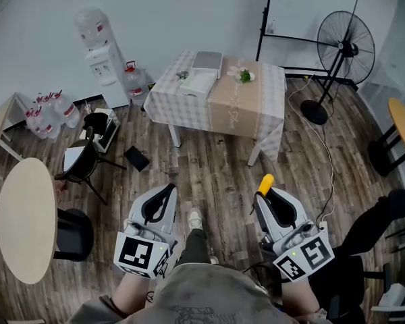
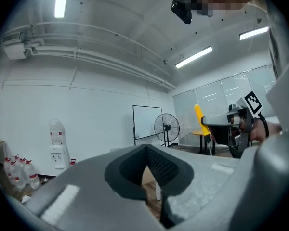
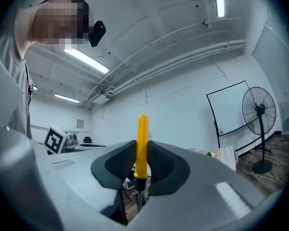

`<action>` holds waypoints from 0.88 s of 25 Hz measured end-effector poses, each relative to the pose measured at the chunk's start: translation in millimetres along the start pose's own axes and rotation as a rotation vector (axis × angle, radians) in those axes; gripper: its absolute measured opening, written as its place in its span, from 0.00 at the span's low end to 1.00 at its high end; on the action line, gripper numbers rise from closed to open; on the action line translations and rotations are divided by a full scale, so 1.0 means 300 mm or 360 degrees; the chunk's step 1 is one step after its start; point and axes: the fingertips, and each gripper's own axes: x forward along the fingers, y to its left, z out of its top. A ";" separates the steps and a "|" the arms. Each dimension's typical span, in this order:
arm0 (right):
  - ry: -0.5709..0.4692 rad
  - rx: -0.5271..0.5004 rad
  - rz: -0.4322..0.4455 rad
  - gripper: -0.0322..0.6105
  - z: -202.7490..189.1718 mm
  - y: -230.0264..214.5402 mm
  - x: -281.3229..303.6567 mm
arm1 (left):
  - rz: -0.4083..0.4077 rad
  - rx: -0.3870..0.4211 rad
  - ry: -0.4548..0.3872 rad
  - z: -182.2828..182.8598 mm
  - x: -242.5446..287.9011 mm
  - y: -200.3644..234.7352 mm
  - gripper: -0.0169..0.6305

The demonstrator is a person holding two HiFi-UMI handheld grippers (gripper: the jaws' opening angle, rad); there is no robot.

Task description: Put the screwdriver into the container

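In the head view my right gripper is shut on a yellow-handled screwdriver, whose handle sticks up past the fingertips. The right gripper view shows that screwdriver upright between the black pads of the right gripper, shaft pointing down. My left gripper is held beside it, shut with nothing in it; the left gripper view shows the left gripper with its pads meeting. Both are held low near my body, far from the cloth-covered table. A white tray-like container and a grey box sit on that table.
A water dispenser and water bottles stand at the left wall. A round table and black chair are at left. A floor fan, whiteboard and a cable are at right.
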 end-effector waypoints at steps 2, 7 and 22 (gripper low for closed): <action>0.0011 0.0012 -0.0012 0.21 -0.007 -0.026 0.032 | -0.0016 0.0000 0.0005 -0.005 0.035 0.010 0.03; 0.0052 0.0046 -0.0014 0.21 -0.042 -0.096 0.159 | -0.0017 -0.0005 0.0010 -0.022 0.138 0.099 0.03; 0.0186 0.0153 -0.0062 0.21 -0.084 -0.341 0.778 | -0.0075 -0.0043 0.0078 -0.052 0.592 0.573 0.03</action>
